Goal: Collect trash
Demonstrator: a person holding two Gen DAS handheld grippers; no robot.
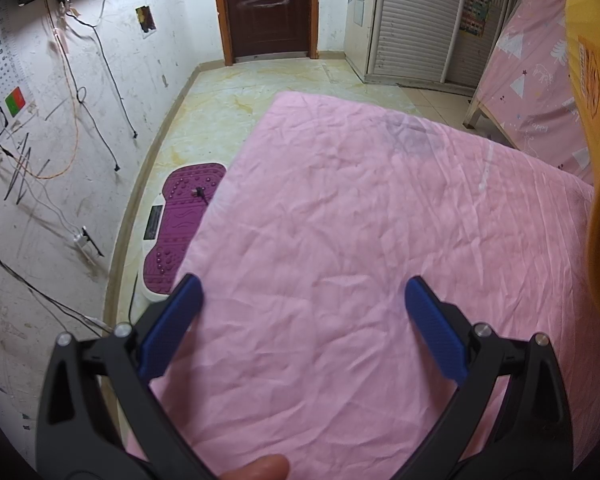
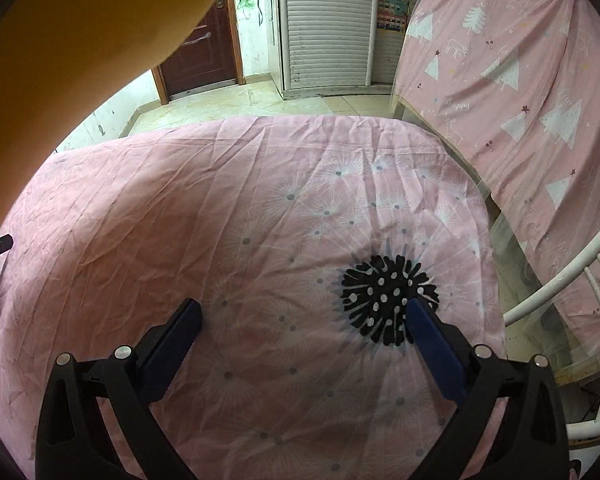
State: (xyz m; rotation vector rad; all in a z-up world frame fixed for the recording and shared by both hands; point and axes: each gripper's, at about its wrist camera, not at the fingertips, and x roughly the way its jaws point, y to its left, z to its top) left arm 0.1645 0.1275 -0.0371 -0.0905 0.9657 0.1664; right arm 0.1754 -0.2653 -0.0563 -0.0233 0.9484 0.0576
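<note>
Left wrist view shows the left tongs [image 1: 302, 304] spread wide and empty above a wrinkled pink sheet [image 1: 360, 220]. The right tongs [image 2: 304, 320] likewise gape empty over the dandelion print [image 2: 388, 300]. No trash shows anywhere, so its weight, softness and best hold cannot be judged.

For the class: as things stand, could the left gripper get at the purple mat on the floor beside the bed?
Probably yes. The left gripper hangs open over the pink sheet, holding nothing; the purple mat lies down-left with bare floor around it, though the bed's edge covers one side.
</note>
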